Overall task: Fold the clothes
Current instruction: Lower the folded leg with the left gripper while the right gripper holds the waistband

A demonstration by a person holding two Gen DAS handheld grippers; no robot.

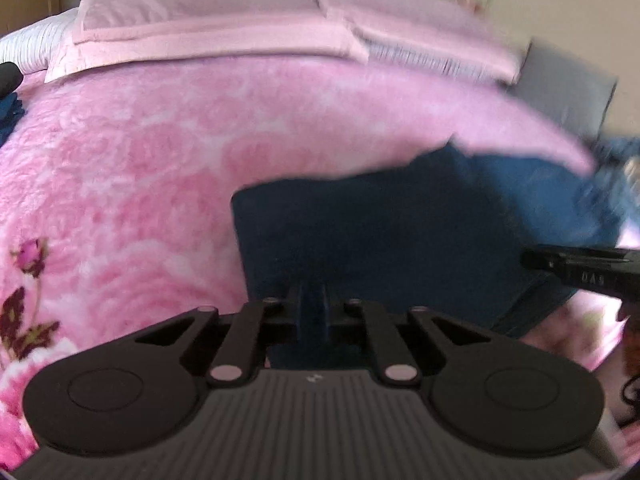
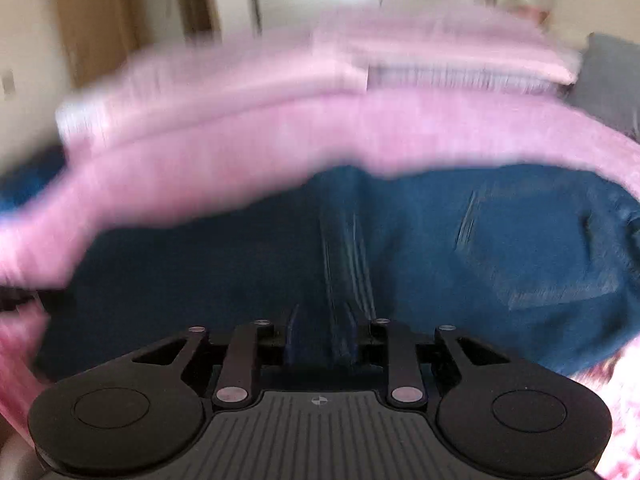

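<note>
Jeans (image 1: 400, 240) apparently pinched by both grippers (image 1: 313, 304) (image 2: 320, 340).

Pink floral blanket (image 1: 160, 168), pink pillows (image 1: 208, 24), grey cushion (image 1: 568, 84)

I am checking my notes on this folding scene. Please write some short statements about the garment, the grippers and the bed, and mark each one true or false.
1. The garment is dark blue. True.
2. The left gripper is open and holds nothing. False: it is shut on a fold of the garment.
3. The right gripper is shut on the garment. True.
4. The garment lies on a green blanket. False: the blanket is pink with a flower pattern.
5. Pink pillows lie at the far end of the bed. True.
6. The right wrist view is sharp. False: it is blurred by motion.
</note>
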